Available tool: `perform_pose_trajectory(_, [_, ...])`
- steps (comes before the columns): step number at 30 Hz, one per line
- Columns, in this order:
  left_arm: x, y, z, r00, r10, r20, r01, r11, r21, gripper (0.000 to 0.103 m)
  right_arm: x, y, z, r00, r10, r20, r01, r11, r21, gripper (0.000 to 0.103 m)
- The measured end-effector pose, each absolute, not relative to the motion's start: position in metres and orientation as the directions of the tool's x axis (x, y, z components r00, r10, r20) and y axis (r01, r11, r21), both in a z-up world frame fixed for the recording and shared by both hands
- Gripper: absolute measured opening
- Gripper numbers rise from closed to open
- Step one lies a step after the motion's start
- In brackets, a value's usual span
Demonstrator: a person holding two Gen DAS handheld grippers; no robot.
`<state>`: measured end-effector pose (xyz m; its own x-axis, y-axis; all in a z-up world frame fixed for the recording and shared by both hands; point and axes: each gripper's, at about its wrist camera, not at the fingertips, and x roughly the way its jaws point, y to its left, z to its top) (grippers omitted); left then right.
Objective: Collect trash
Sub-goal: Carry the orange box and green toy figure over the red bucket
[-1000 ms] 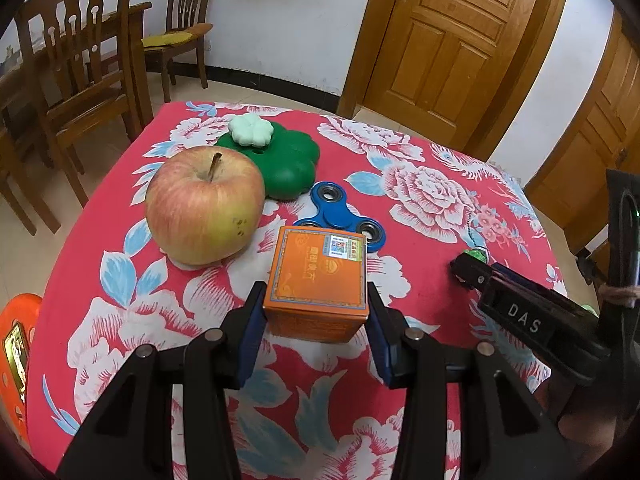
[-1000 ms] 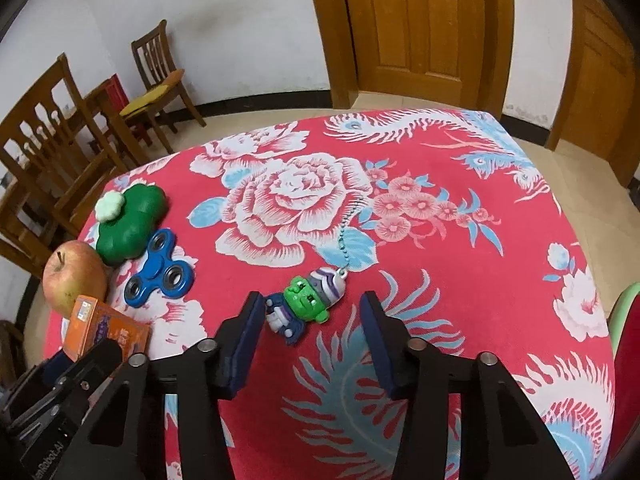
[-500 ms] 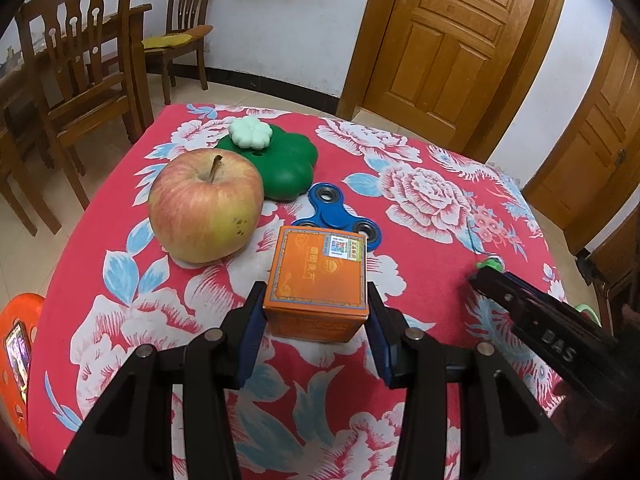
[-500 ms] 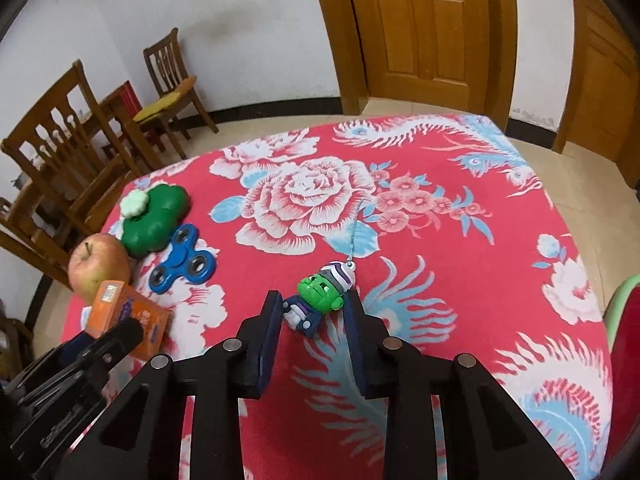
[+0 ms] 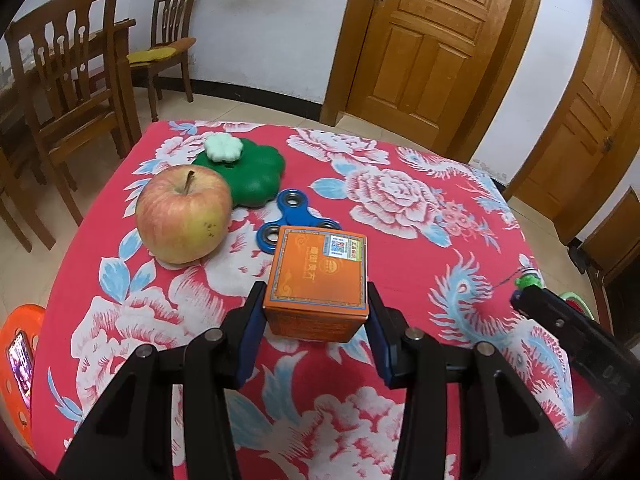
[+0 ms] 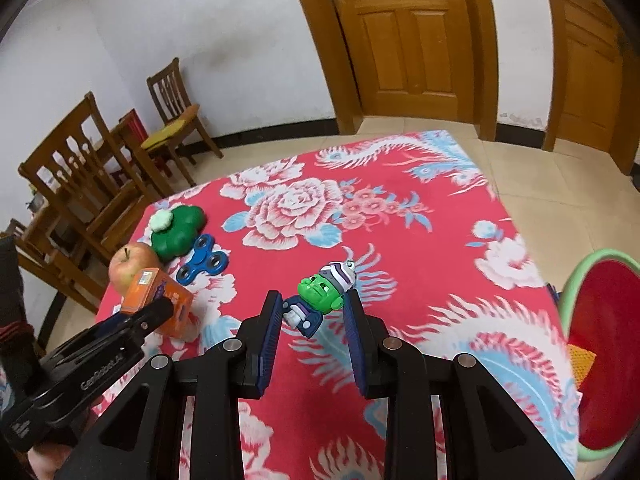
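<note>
Orange box (image 5: 318, 280) is clamped in the left gripper (image 5: 316, 332) near the table's (image 6: 400, 240) left edge; right gripper (image 6: 312, 322) pinches the green toy (image 6: 320, 294). Both look lifted, so next they probably go into the bin (image 6: 600, 320) off the right edge.

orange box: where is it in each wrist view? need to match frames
Left wrist: orange box at centre, between the left gripper jaws, just below the blue spinner.
Right wrist: orange box at left edge, mid-height, behind the left gripper tip.
Shared landmark: the apple, just left of the box in both views.
</note>
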<state>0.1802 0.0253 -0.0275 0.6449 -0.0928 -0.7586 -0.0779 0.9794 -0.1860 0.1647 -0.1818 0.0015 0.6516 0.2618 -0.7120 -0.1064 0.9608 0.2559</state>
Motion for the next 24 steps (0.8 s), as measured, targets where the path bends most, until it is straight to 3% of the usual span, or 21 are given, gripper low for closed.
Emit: perform_pose_trajectory(24, [0.147,-0.045,0.007,0.665,-0.18,-0.724,0.099,0.983,-0.154,0.047,0.093,-0.268,0.036,0.758,0.145,-0.637,0.04,0.963,0.266,0.031])
